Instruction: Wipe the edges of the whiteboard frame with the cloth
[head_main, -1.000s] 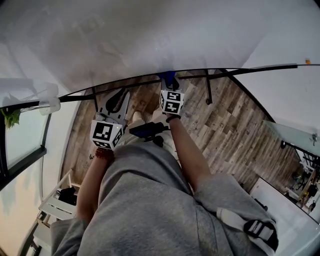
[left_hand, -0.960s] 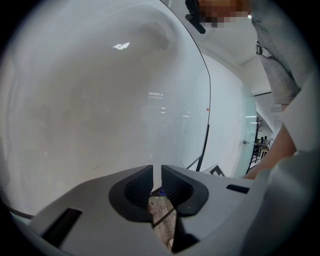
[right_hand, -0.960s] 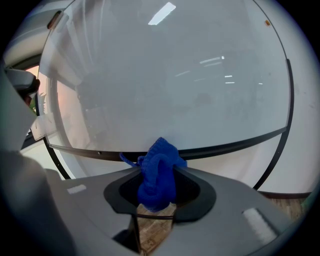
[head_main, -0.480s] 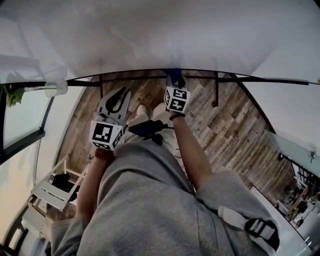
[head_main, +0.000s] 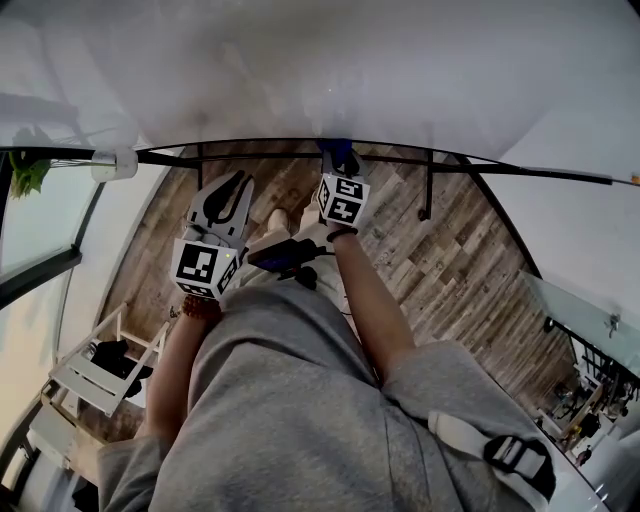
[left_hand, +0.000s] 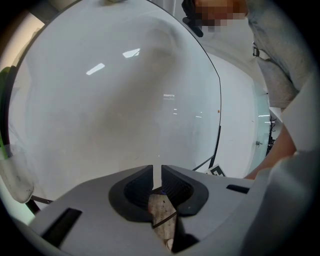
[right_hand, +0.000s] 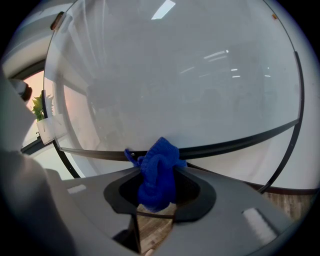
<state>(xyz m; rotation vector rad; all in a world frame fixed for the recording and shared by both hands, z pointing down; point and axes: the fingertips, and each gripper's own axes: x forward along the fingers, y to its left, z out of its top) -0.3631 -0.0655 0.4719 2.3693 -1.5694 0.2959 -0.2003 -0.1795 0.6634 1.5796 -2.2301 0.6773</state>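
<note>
My right gripper (right_hand: 160, 194) has its jaws clamped on the blue cloth (right_hand: 159, 162), which bunches up out of them. The top of the bunch touches the black bottom edge of the whiteboard frame (right_hand: 240, 140). In the head view the right gripper (head_main: 338, 168) reaches forward to that frame edge (head_main: 250, 158), and the cloth (head_main: 339, 153) shows as a small blue patch right on the bar.

My left gripper (left_hand: 156, 176) has its jaws drawn together with only a thin slit between them, and nothing sits in that slit. It points at the white face of the whiteboard (left_hand: 115, 100) without touching it. In the head view the left gripper (head_main: 228, 198) hangs just beside the right one, a little lower and short of the frame.

The whiteboard (head_main: 300, 70) fills the upper part of the head view. Below the frame lies a wooden plank floor (head_main: 450, 250), and the person's grey sleeves and top take up the foreground.
</note>
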